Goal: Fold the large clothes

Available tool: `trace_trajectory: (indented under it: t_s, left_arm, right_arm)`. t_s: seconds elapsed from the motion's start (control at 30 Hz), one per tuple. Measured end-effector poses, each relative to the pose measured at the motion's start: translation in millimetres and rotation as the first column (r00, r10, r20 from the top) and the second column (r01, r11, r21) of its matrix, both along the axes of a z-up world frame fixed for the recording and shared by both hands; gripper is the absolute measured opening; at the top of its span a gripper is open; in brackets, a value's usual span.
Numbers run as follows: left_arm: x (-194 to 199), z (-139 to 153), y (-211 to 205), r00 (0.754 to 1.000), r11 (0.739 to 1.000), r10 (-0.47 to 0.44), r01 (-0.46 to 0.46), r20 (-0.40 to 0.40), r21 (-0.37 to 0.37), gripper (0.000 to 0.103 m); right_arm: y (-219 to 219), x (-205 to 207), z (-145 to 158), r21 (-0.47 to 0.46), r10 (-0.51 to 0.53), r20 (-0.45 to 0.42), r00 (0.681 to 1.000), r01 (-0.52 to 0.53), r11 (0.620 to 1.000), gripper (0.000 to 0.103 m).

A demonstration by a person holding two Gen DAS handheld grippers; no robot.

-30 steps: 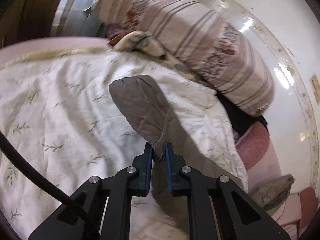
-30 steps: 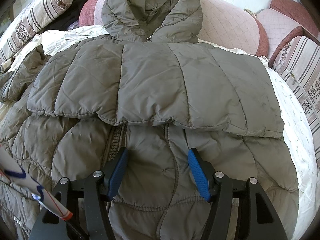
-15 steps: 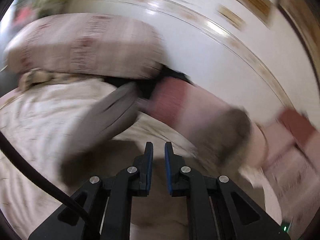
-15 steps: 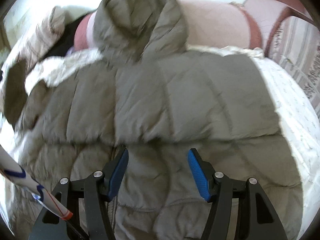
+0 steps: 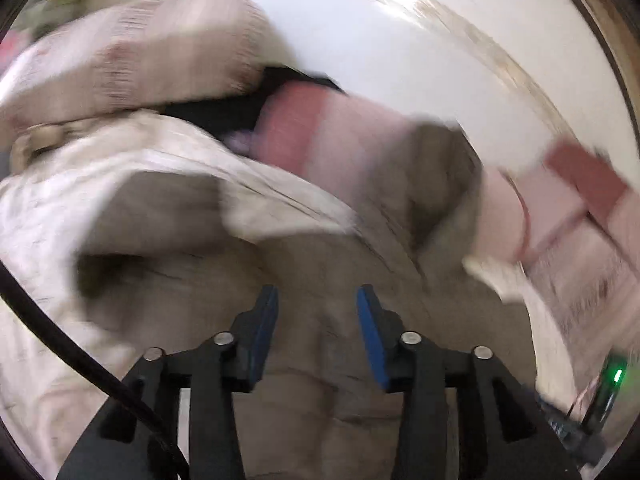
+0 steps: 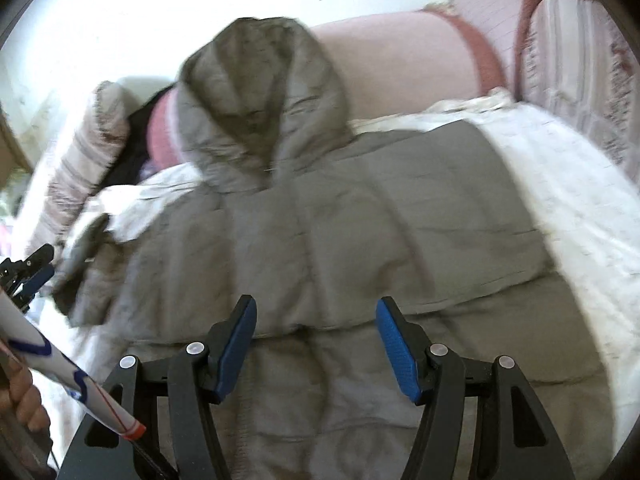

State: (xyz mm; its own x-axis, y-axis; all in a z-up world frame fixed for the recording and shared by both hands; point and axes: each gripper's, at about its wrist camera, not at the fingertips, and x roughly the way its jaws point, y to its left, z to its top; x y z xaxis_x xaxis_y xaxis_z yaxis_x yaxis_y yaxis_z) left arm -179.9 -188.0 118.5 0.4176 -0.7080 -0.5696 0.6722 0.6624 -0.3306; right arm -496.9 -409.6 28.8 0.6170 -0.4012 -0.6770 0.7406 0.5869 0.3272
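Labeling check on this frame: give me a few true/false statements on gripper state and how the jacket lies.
1. The left gripper is shut on the jacket's sleeve. False: its jaws stand apart with nothing between them.
2. The right gripper is open above the grey puffer jacket. True.
3. The jacket's hood points away from the right wrist camera, toward the pink cushion. True.
4. The jacket lies on a bare wooden floor. False: it lies on a white floral bedsheet.
5. The jacket is bright red. False: it is grey.
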Motion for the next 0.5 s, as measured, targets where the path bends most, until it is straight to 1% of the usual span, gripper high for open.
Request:
trace_trajectory:
  t_s: [0.03, 0.07, 0.1, 0.13, 0.2, 0.27, 0.33, 0.37, 0.4, 0.5]
  left_arm:
    - [8.2, 4.8, 18.5, 0.998, 0.998, 0.068, -0.068, 0.002, 0.007, 0.056]
    - [15.1, 8.0, 39.6, 0.990, 0.990, 0.142, -0.143, 0.009, 0.019, 0.058]
    - [19.1, 9.5, 62.6, 0.976, 0.975, 0.219, -0.220, 0.022, 0.036, 0.060]
    - [23.6, 7.4, 80.9, 0.959, 0.958, 0.282, -0.284, 0.032, 0.049, 0.065]
    - [39.5, -6.6, 114.3, 0.913, 0.911, 0.406, -0.408, 0.038, 0.069, 0.068]
    - [57.4, -22.7, 125.8, 0.899, 0.894, 0.437, -0.436, 0.019, 0.103, 0.068]
    - [73.7, -41.4, 127.6, 0.896, 0.884, 0.445, -0.440, 0.004, 0.159, 0.068]
    - [79.5, -48.7, 126.9, 0.901, 0.886, 0.435, -0.426, -0.007, 0.183, 0.068]
    - [85.0, -53.0, 123.0, 0.909, 0.895, 0.415, -0.404, -0.025, 0.188, 0.068]
    - [92.3, -52.2, 122.6, 0.919, 0.911, 0.388, -0.371, -0.065, 0.180, 0.068]
  right_arm:
    - [1.9, 2.5, 0.7, 0.027, 0.032, 0.031, 0.999, -0.033, 0.999, 0.067]
    - [4.8, 4.6, 1.3, 0.048, 0.062, 0.058, 0.996, -0.065, 0.997, 0.067]
    - [9.0, 8.4, 2.6, 0.063, 0.090, 0.078, 0.993, -0.095, 0.993, 0.067]
    - [15.4, 13.2, 5.1, 0.082, 0.129, 0.109, 0.986, -0.138, 0.987, 0.067]
    - [29.8, 24.3, 10.0, 0.115, 0.181, 0.163, 0.970, -0.201, 0.973, 0.067]
    - [46.6, 38.5, 15.6, 0.155, 0.224, 0.218, 0.950, -0.260, 0.953, 0.067]
    - [60.3, 58.8, 17.5, 0.201, 0.259, 0.262, 0.929, -0.315, 0.927, 0.067]
    - [66.9, 70.7, 19.3, 0.225, 0.271, 0.281, 0.921, -0.337, 0.914, 0.067]
    - [73.2, 85.8, 21.8, 0.249, 0.276, 0.294, 0.915, -0.352, 0.902, 0.067]
    - [85.0, 136.4, 27.4, 0.319, 0.278, 0.333, 0.901, -0.386, 0.866, 0.067]
